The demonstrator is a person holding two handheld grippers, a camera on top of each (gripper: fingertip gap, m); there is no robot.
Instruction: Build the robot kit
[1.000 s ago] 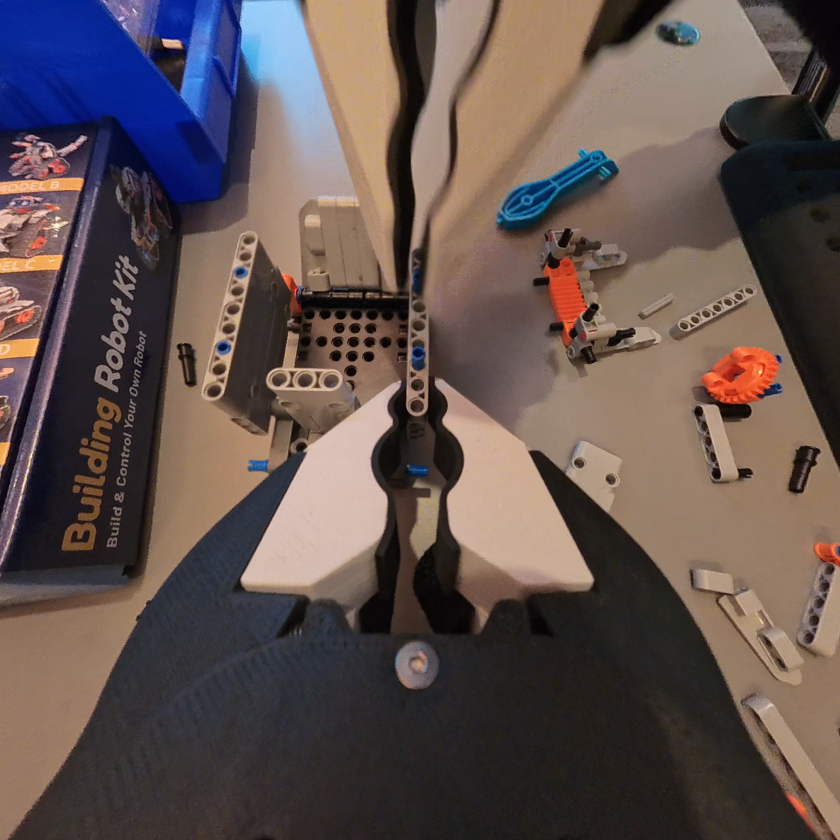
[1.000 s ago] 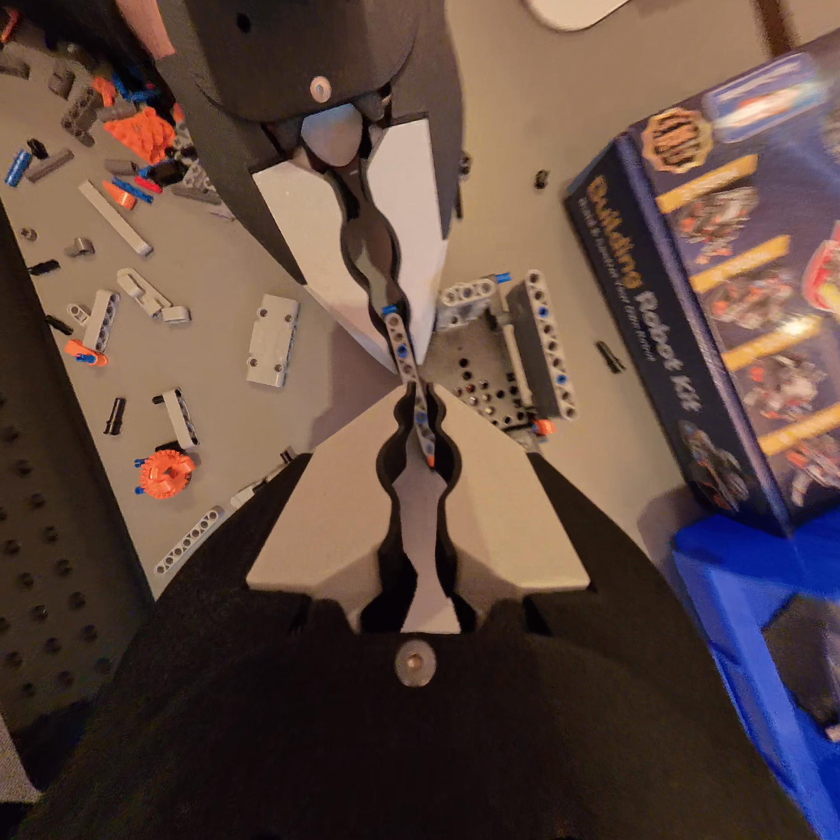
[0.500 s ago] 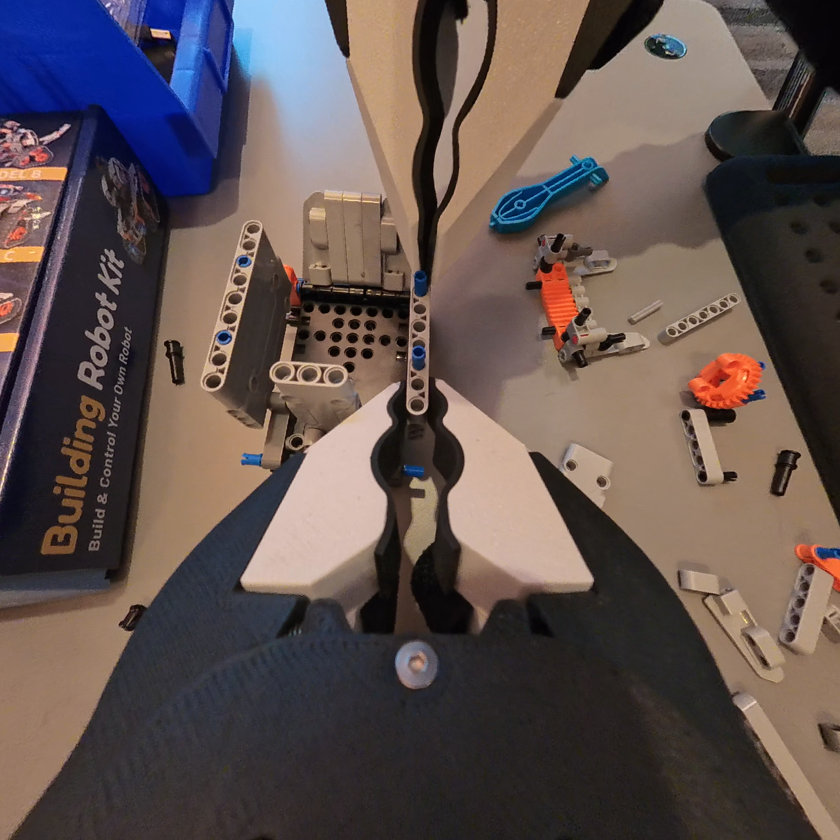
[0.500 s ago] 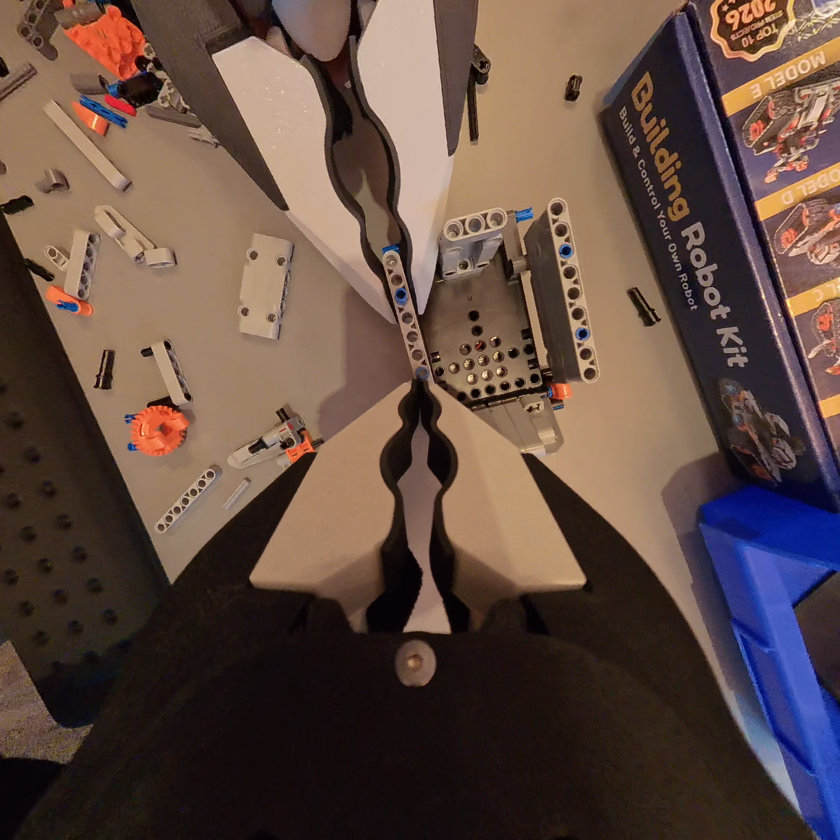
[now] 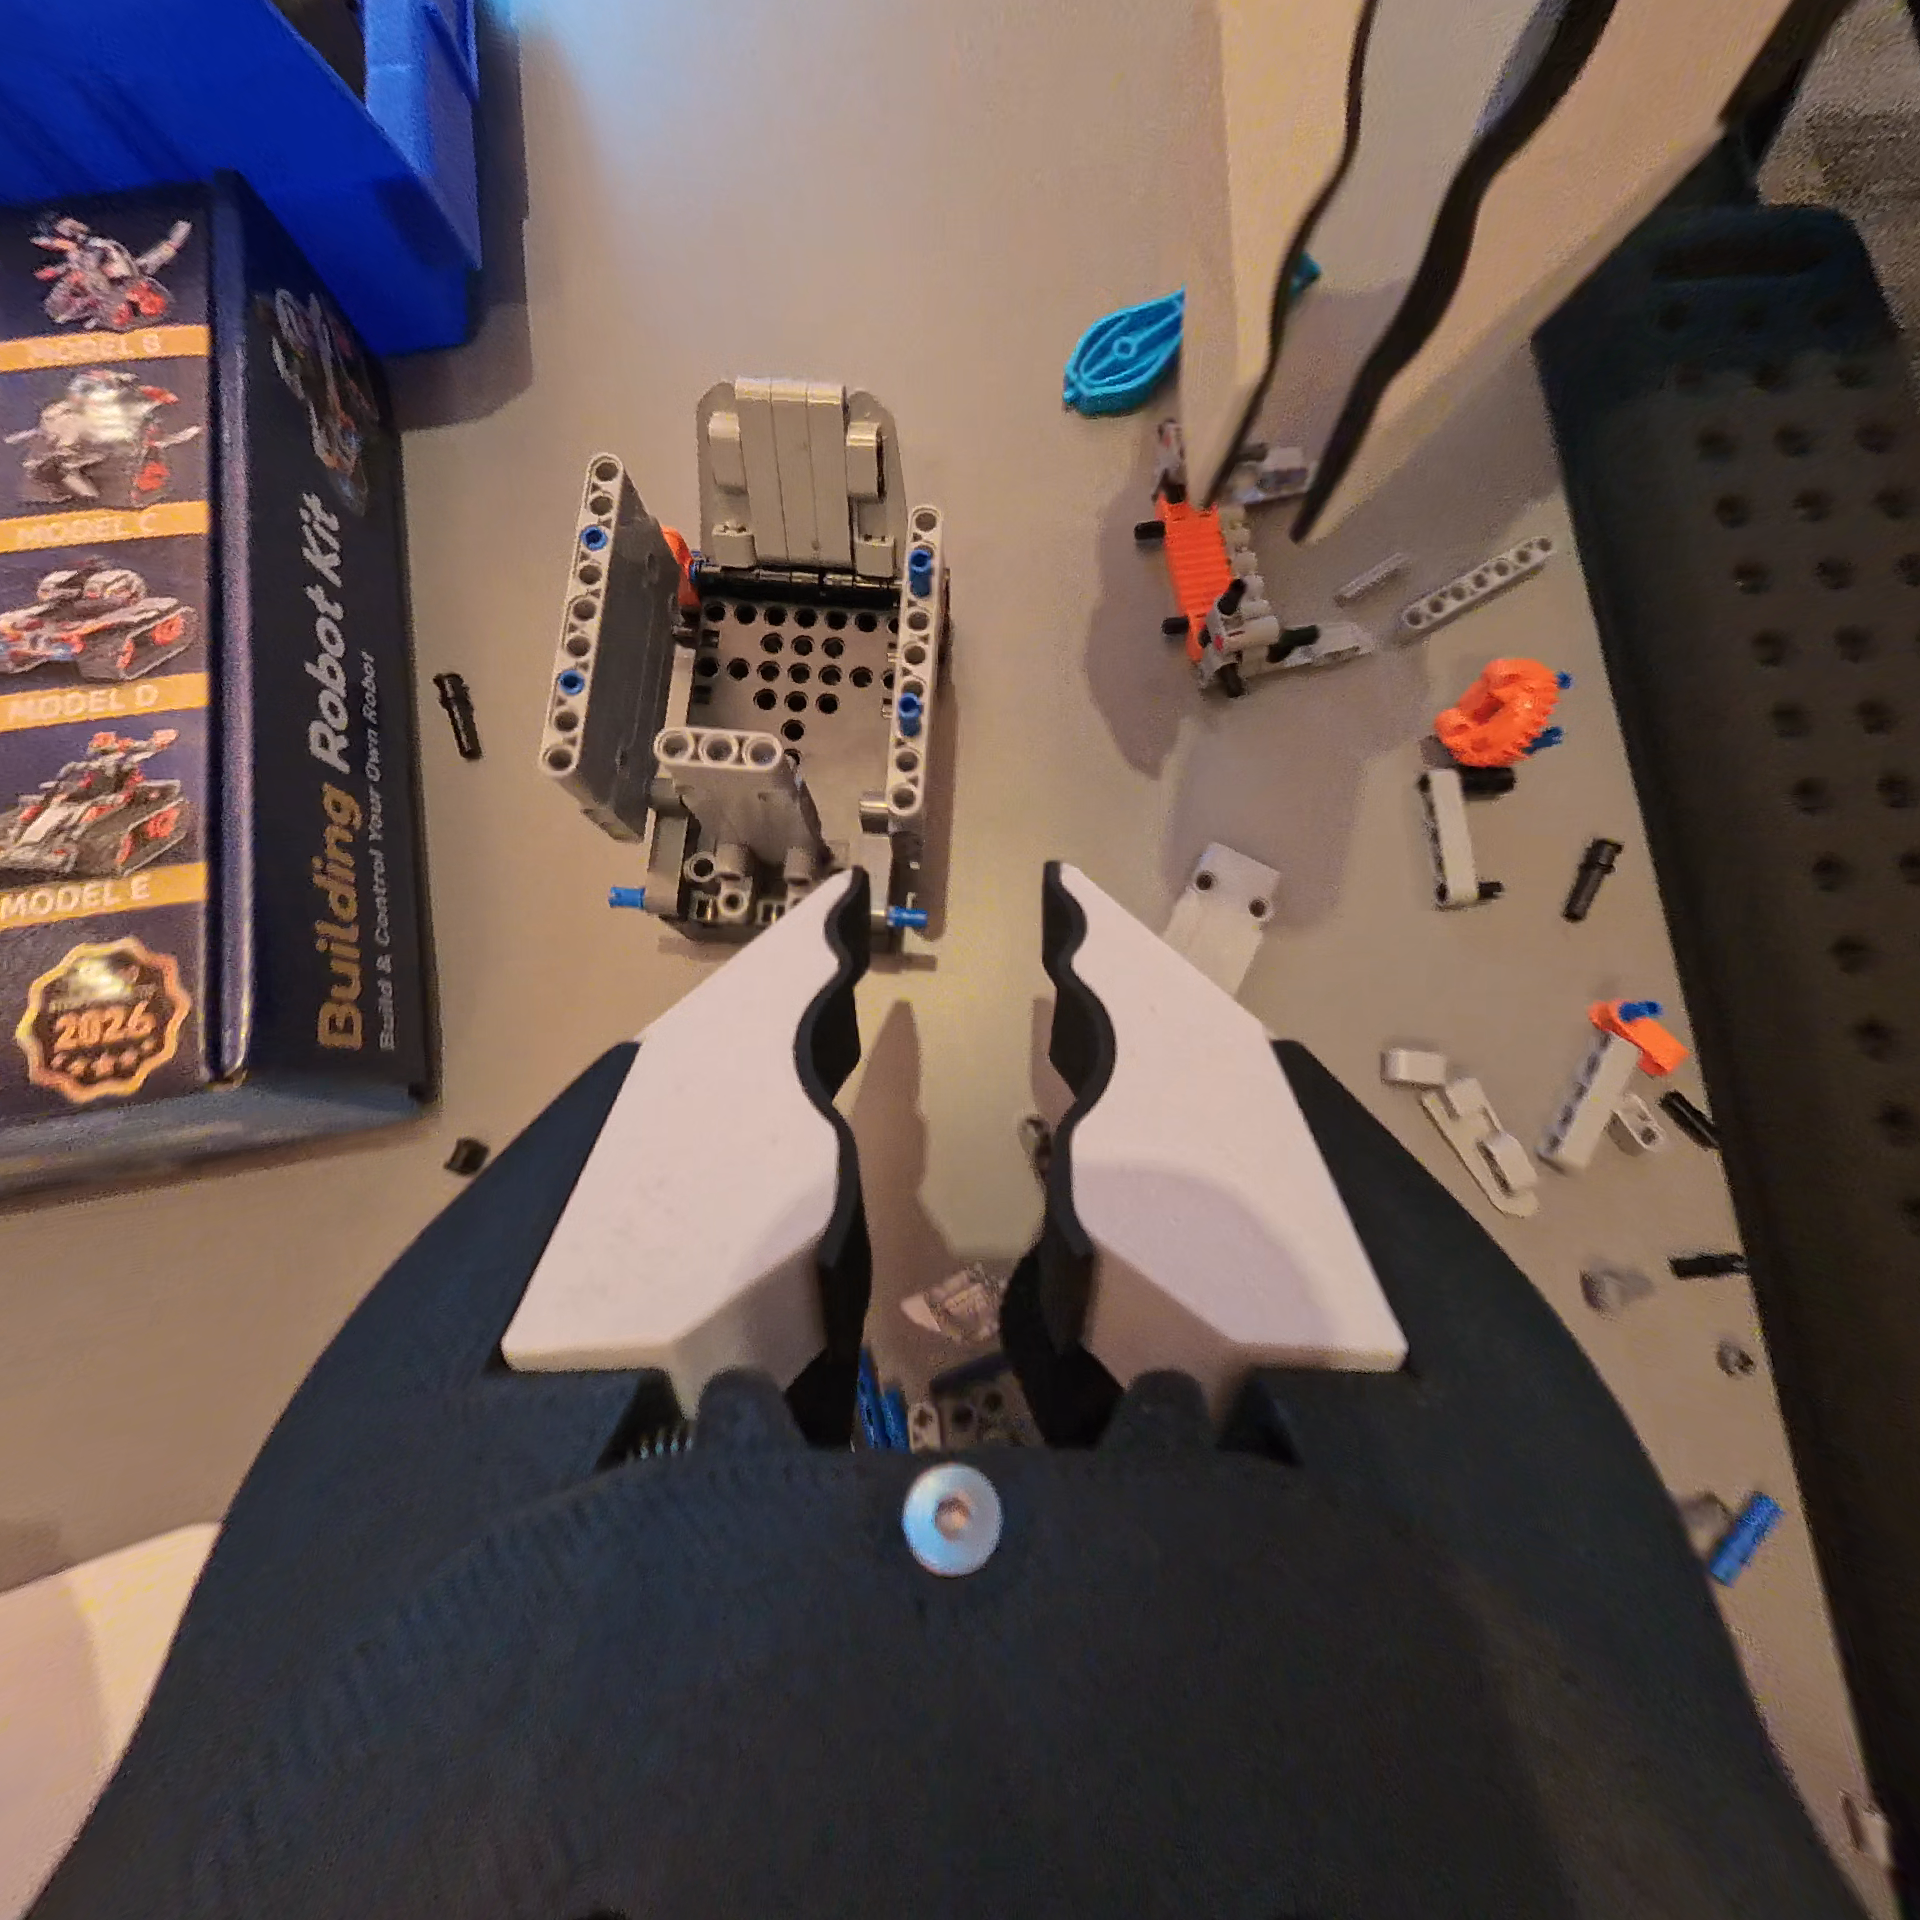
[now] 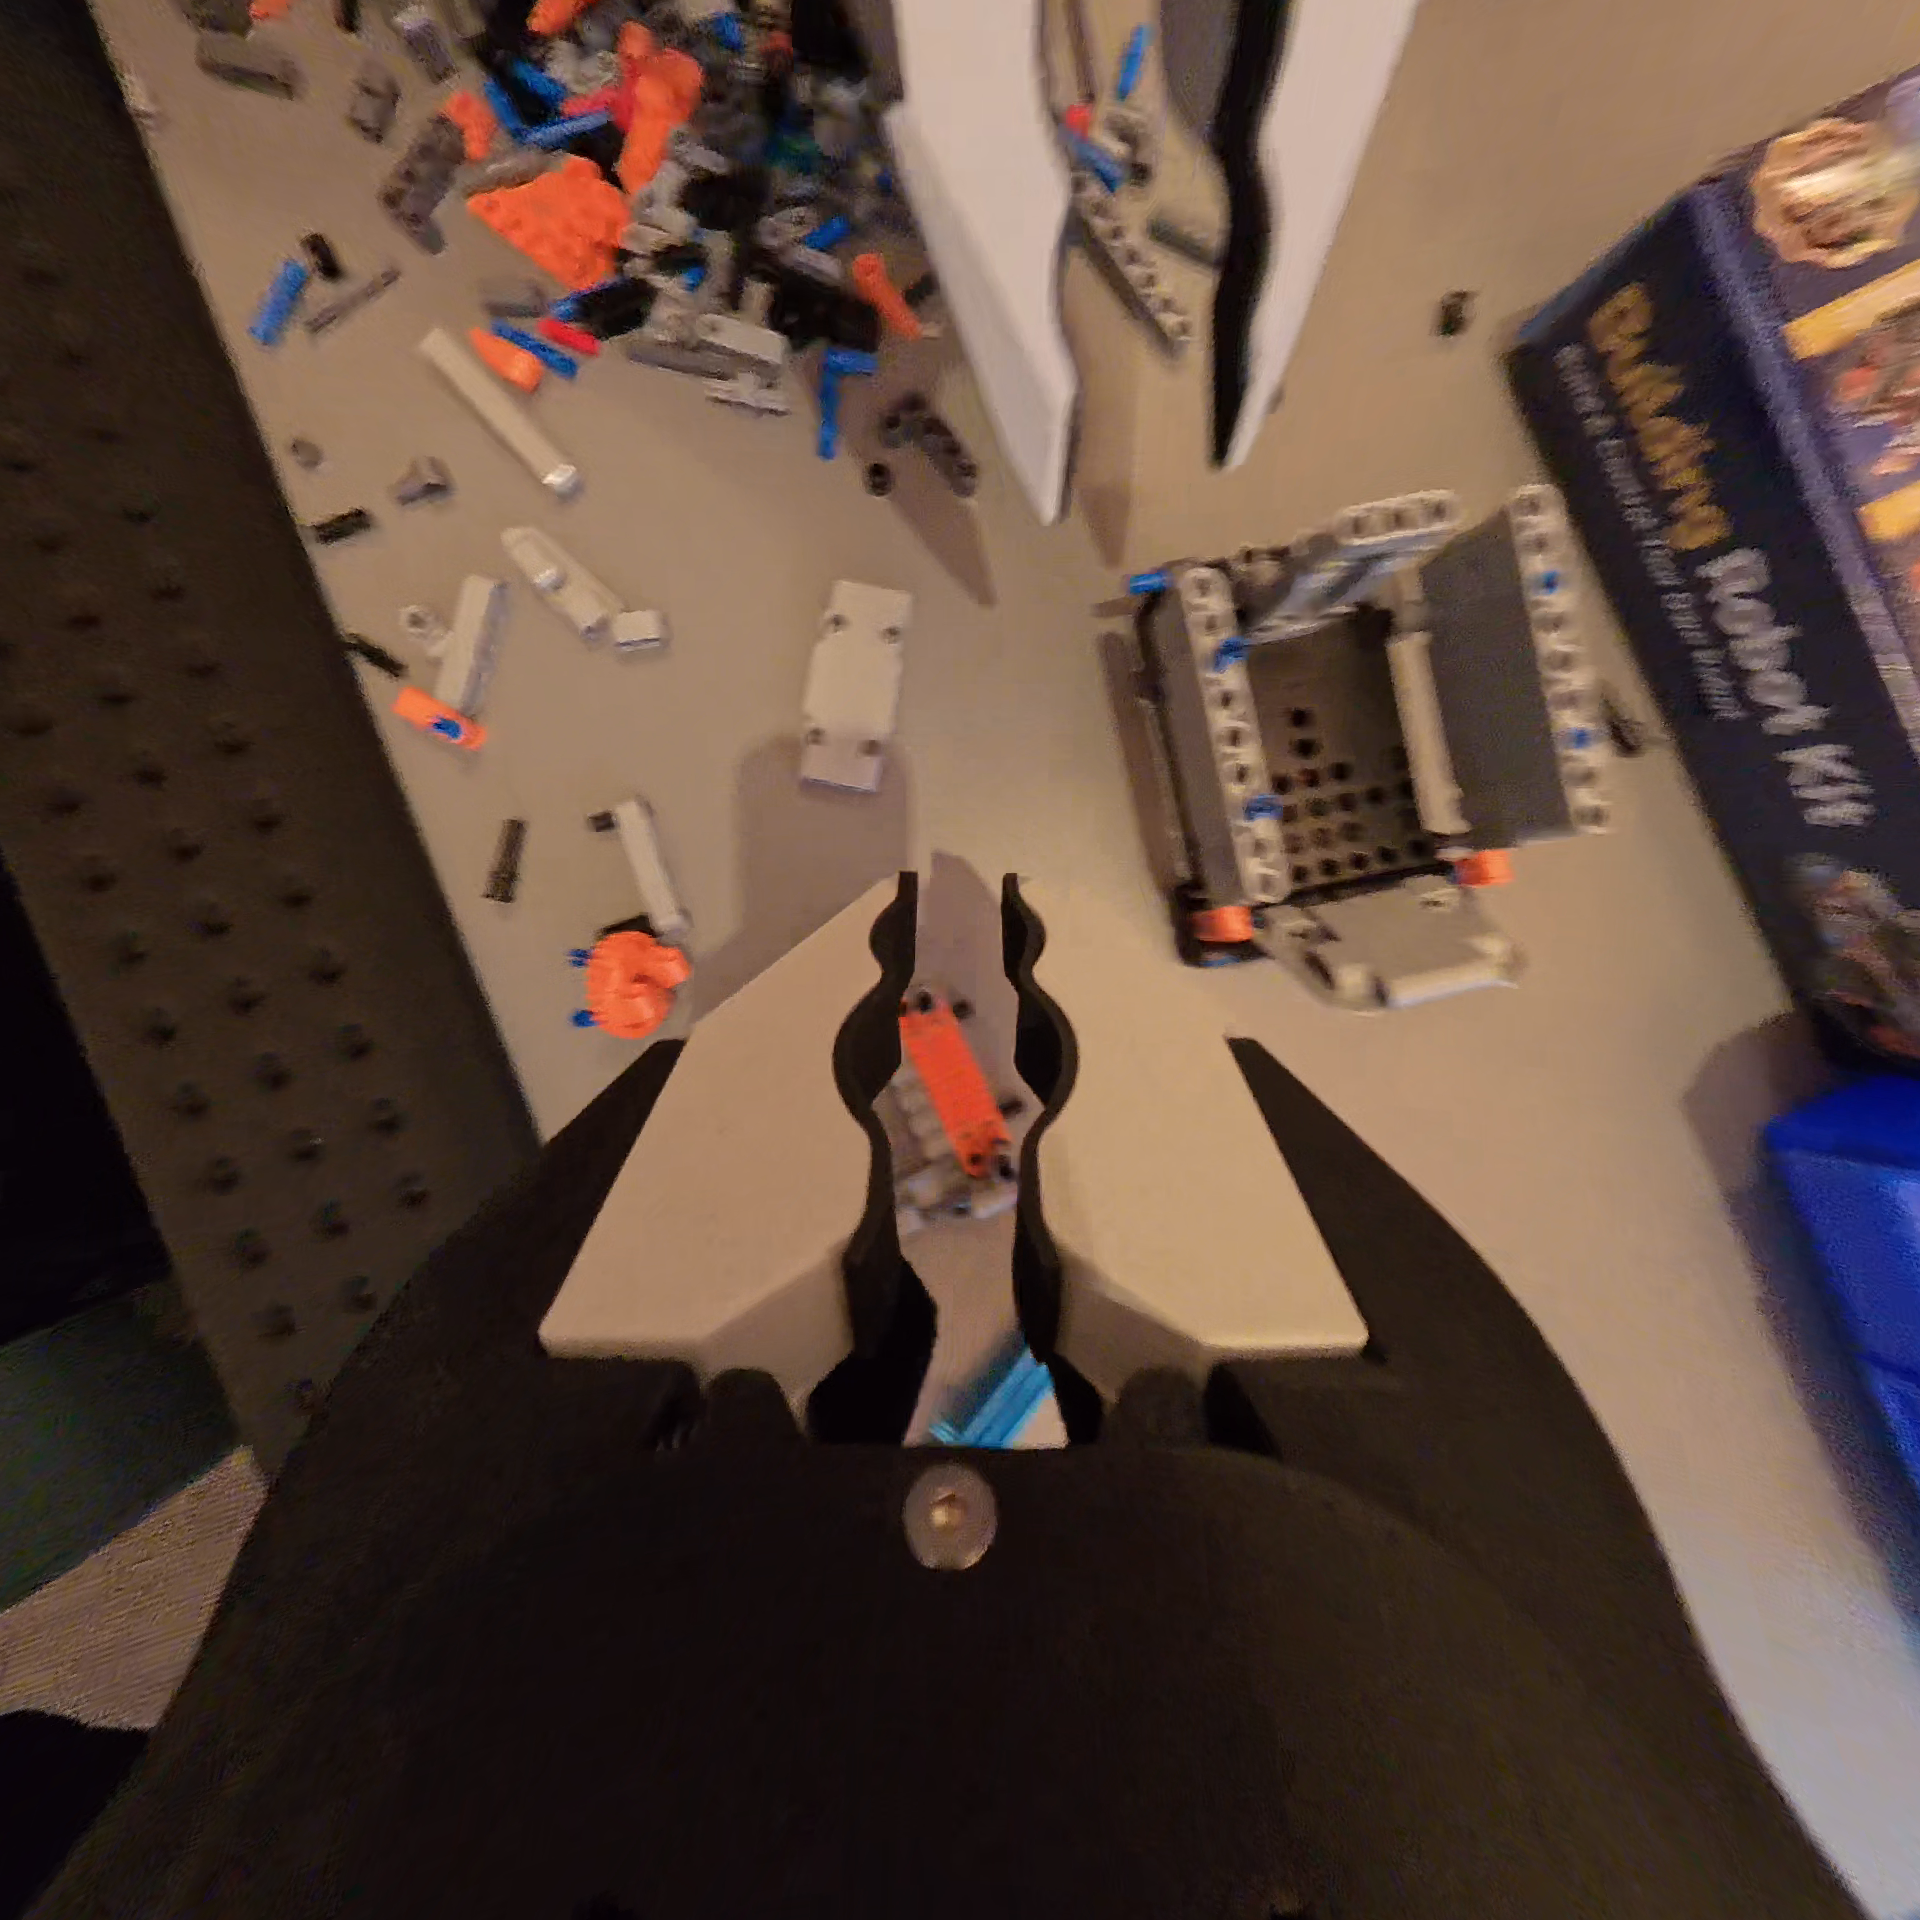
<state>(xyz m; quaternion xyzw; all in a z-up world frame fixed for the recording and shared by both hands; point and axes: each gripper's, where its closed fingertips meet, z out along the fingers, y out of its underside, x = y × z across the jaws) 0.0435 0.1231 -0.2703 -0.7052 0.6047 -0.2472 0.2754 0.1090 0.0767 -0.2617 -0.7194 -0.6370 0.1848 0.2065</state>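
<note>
Both tools hang empty above a beige counter strewn with plastic building pieces. The left hand-held gripper, jaws spread, hovers just beside the half-built grey perforated-beam frame, which stands untouched. The right hand-held gripper, jaws parted, hangs over a small orange-and-grey sub-assembly. A dark blue kit box lies nearby.

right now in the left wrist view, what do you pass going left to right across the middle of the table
dark blue kit box → loose black pin → grey beam assembly → orange and grey sub-assembly → orange gear → dark perforated panel
</note>
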